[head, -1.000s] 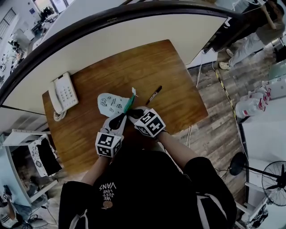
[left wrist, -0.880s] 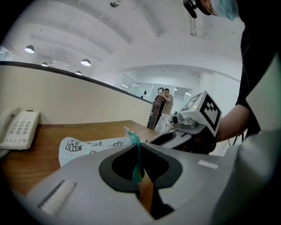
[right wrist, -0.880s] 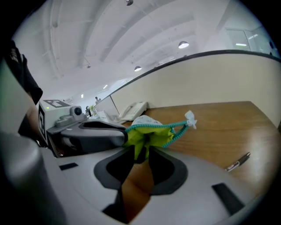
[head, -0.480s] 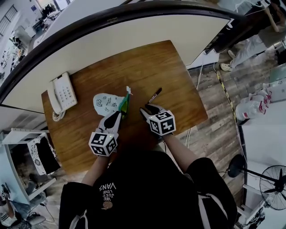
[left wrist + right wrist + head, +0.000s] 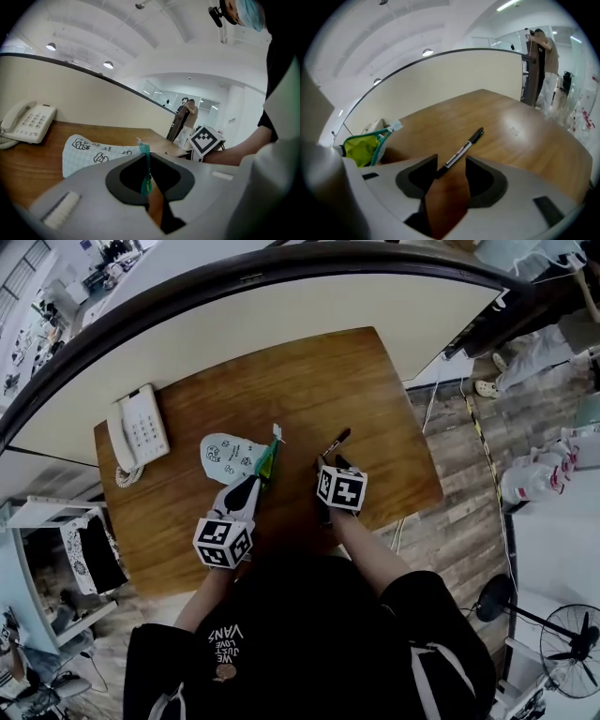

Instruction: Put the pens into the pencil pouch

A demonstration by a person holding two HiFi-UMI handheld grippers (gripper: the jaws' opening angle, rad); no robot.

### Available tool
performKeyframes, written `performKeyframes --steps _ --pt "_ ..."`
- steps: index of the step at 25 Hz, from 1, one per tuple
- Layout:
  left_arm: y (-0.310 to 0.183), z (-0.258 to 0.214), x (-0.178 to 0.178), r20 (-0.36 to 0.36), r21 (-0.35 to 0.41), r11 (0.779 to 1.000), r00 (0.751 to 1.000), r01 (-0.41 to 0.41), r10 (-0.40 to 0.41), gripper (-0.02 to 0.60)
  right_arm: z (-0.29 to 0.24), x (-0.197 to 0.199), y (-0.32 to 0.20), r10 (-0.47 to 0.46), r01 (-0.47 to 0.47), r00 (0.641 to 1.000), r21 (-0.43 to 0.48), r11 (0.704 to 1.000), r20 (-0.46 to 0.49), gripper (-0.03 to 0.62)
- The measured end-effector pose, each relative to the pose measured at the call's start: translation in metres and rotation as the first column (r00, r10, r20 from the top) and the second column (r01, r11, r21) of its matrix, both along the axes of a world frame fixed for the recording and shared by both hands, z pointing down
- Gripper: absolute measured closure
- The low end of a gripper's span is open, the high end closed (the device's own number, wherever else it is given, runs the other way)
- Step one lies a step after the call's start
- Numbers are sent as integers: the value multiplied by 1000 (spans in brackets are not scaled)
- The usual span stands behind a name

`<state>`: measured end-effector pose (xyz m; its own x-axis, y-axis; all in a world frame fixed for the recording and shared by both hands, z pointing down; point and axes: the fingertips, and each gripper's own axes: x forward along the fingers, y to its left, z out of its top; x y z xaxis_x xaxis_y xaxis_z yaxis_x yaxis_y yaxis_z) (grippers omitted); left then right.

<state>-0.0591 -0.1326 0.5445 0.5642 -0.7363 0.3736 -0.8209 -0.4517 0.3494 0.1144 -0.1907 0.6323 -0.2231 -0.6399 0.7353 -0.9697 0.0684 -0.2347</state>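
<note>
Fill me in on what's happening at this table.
A person is working at a wooden table with a handheld gripper in each hand. The left gripper is shut on the pencil pouch at its green zipper edge, holding the mouth open. The right gripper has just been opening its jaws over the black pen lying on the table. The pen's near end sits at the mouth of the jaws, not gripped. A telephone stands off to the side.
</note>
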Motion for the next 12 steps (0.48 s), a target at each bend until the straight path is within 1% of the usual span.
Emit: performKeyframes --steps 2,5,8,9,11,12 --pt "0 0 -3 3 -3 1000 1000 10 -10 549 6 -5 -2 7 -8 1000 -17 1000 -21 431" --pt "0 0 -9 2 -5 1000 1000 30 -30 549 15 -4 -1 27 -30 997 -41 999 -77 431" --pt "0 -1 -15 -2 -5 999 999 44 -44 549 17 1 -2 35 -40 991 -37 999 -130 438" --pt "-1 -1 -17 -3 -6 999 999 46 -46 549 17 4 -2 37 -43 988 -35 998 -147 457" --pt "-1 0 -19 -3 -10 999 999 48 -48 549 17 9 -3 39 -45 985 -38 998 -168 517" --pt "-1 0 -19 -4 -12 999 999 49 -49 549 18 10 -3 31 -39 985 -41 998 -170 527"
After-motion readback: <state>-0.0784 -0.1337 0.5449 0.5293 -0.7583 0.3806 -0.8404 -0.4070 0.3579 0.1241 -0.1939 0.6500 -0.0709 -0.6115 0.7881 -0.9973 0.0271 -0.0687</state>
